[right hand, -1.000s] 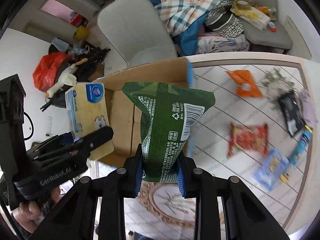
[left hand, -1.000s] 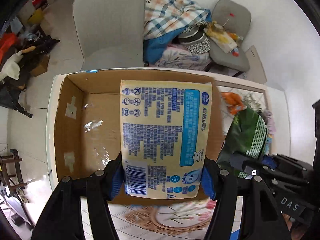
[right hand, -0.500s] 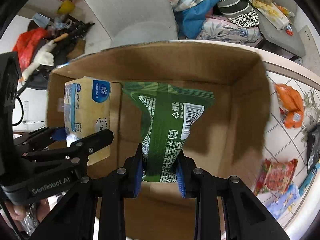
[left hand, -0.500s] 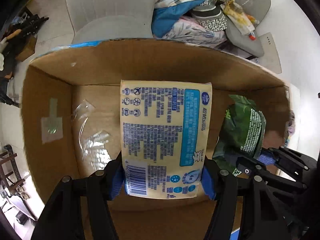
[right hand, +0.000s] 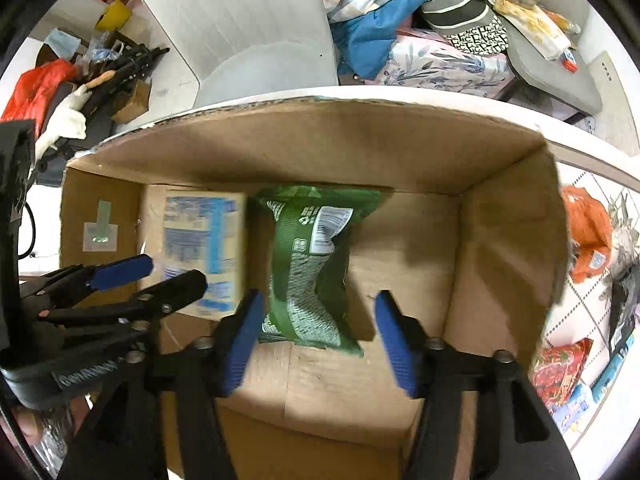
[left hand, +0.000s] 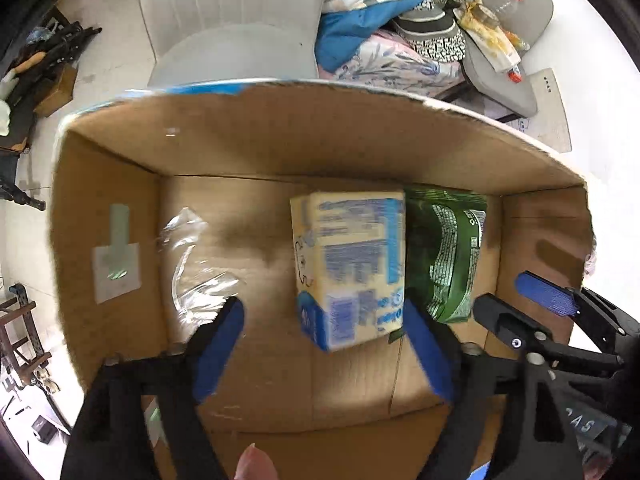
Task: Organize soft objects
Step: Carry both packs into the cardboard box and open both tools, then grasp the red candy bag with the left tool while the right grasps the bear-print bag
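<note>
A yellow and blue tissue pack [left hand: 348, 268] lies inside the cardboard box [left hand: 280, 136], blurred by motion, with a green snack bag [left hand: 444, 256] beside it on its right. My left gripper [left hand: 324, 344] is open above the box floor, just short of the tissue pack. My right gripper [right hand: 316, 340] is open over the box, with the green bag [right hand: 308, 264] between and beyond its blue pads. The tissue pack [right hand: 204, 236] also shows in the right wrist view, left of the bag. Each gripper appears in the other's view: the right one [left hand: 532, 312] and the left one [right hand: 148, 276].
The box [right hand: 508, 240] stands on a white table. To its right lie an orange packet [right hand: 588, 236], a red snack packet [right hand: 560, 368] and other small packets. Behind the table are a grey chair [right hand: 248, 24] and a pile of clothes [right hand: 408, 20].
Both grippers moved down into the box and opened. The tissue pack and the green bag left the jaws and now lie on the box floor side by side.
</note>
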{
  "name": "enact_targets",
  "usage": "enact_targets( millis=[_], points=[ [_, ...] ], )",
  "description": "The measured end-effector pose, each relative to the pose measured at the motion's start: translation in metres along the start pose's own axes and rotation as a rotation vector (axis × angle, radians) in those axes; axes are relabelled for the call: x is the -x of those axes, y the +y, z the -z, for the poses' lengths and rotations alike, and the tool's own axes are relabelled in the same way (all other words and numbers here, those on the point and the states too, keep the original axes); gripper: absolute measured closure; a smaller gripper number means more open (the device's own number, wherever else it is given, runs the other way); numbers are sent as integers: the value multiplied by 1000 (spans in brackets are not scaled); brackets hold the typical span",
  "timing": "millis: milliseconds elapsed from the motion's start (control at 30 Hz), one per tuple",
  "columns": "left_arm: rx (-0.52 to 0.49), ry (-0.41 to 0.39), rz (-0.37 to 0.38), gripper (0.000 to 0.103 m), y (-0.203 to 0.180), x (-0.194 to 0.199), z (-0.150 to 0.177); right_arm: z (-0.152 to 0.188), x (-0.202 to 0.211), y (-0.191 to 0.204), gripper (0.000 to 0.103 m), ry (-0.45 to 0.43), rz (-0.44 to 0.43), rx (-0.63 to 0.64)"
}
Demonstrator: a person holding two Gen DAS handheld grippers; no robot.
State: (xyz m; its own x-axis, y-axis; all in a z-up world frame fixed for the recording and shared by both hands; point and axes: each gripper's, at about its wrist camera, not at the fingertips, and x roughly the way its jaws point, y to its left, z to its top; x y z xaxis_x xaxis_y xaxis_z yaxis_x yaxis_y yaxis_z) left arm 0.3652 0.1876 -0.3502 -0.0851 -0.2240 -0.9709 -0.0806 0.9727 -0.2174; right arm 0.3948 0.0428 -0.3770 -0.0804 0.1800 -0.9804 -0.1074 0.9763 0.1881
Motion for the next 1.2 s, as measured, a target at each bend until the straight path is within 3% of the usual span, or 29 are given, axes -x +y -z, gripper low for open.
enact_targets(
  millis=[100, 133, 200, 400, 833, 1067, 1200],
  points=[
    [1, -39, -27, 15, 5, 16, 12, 11, 13, 2, 33, -14, 15, 9],
    [-4, -58, -46, 8, 6, 23, 18, 16, 17, 4, 32, -18, 29, 12],
    [-7, -97, -69, 5, 7, 35, 29, 29, 28, 7, 19, -29, 47, 12],
    [11, -180, -69, 1, 9, 61, 58, 68, 53, 16, 0, -86, 90, -2],
    [-1, -334, -131, 2, -4, 119, 154, 167, 119, 33, 0, -237, 136, 16],
    [-17, -375, -134, 1, -23, 147, 193, 215, 154, 37, 0, -292, 101, 38],
    [-21, -393, -139, 2, -42, 160, 200, 231, 168, 32, 0, -300, 35, 41]
  ],
)
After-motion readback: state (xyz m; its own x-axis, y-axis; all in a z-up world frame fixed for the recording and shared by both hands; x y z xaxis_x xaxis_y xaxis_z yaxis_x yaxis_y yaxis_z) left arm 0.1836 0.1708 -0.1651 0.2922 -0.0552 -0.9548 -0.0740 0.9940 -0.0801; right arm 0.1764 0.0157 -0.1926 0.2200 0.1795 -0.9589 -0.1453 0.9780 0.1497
